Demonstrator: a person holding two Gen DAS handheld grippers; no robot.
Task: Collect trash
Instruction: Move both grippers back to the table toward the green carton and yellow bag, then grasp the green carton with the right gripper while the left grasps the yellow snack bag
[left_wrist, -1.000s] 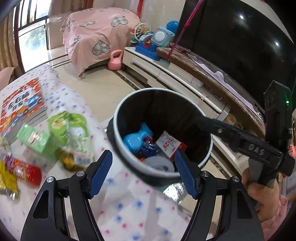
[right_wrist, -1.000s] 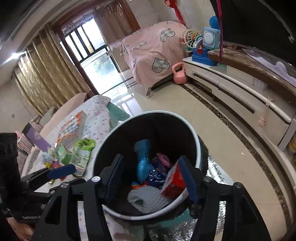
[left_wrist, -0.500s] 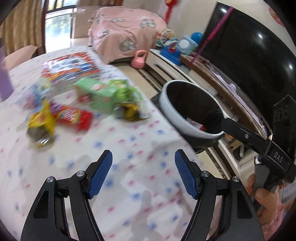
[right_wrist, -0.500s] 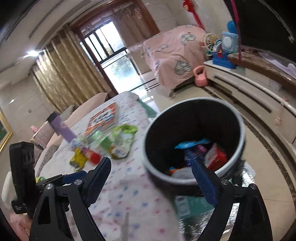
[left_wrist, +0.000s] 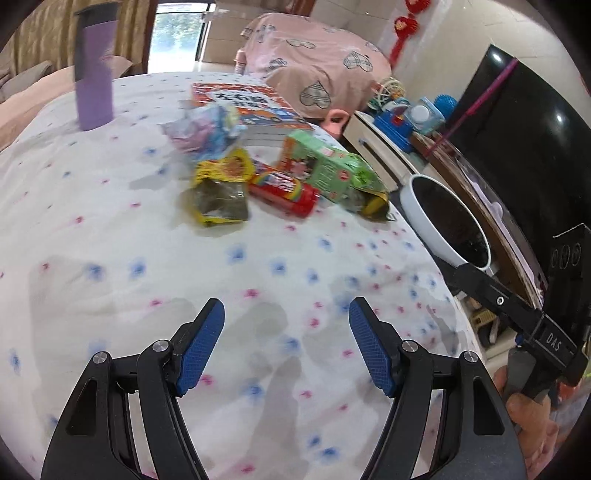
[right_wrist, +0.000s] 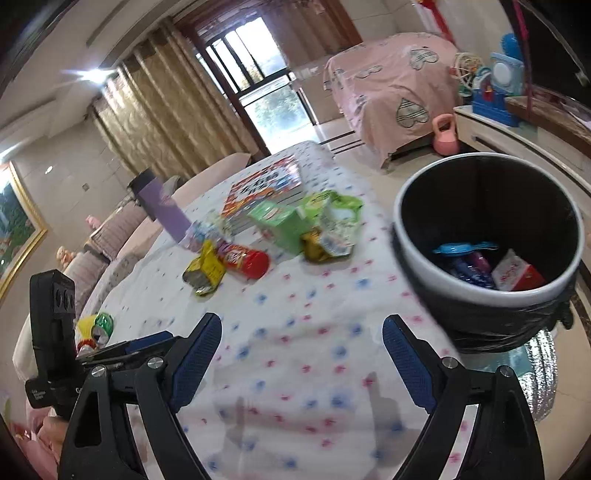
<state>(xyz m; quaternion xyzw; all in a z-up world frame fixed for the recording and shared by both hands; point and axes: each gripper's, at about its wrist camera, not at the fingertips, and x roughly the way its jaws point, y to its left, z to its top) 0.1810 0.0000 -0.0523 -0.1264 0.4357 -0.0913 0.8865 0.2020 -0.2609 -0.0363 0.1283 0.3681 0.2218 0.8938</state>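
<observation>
both claws hang over bare cloth on the spotted desk (left_wrist: 110, 229), nothing between their blue pads. the left claw (left_wrist: 286, 345) is spread open; the right claw (right_wrist: 301, 356) has just been opening and is gaping wide. the trash lies well ahead of them: a yellow wrapper (left_wrist: 219, 197), a red packet (left_wrist: 284, 188) and a green box (left_wrist: 325, 166), clustered together. the bin (right_wrist: 487, 236) stands off the desk's right edge, already holding scraps.
</observation>
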